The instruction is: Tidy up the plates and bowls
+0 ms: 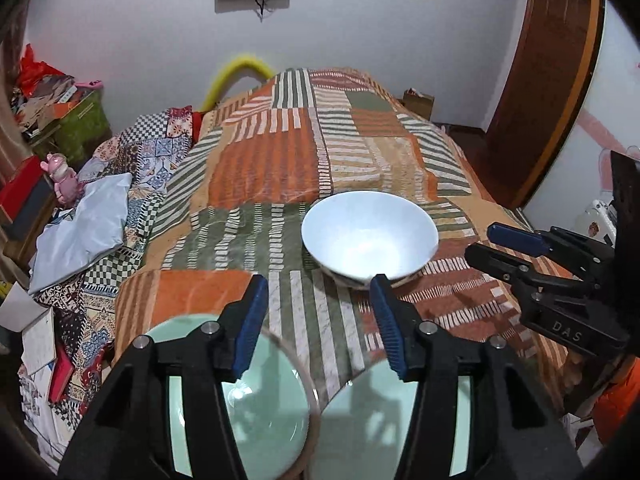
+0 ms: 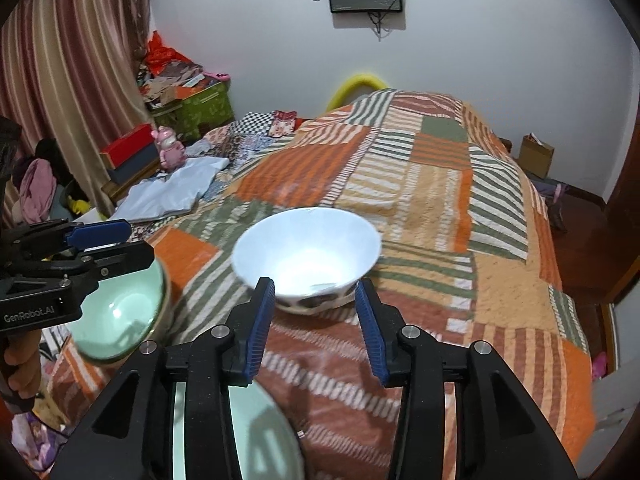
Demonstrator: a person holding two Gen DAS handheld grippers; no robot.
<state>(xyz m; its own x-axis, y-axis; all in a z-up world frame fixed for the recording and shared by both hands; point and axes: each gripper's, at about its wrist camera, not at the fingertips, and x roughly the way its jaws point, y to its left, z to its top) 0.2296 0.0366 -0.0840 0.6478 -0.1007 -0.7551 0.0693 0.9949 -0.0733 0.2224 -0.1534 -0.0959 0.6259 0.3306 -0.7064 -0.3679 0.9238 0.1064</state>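
- On the quilt, a white bowl sits upright.
- Two green bowls lie near the front edge.
- Left gripper open, holding nothing.
- Right gripper open, holding nothing.

Both wrist views angled down, sharing white bowl.

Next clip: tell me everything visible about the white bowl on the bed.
The white bowl looks like glossy ceramic, deep and round, with a plain white inside that appears empty and dark blotchy markings low on its outer wall. It stands upright on the striped patchwork bedspread. Nothing else touches it; the right gripper is open just short of it.
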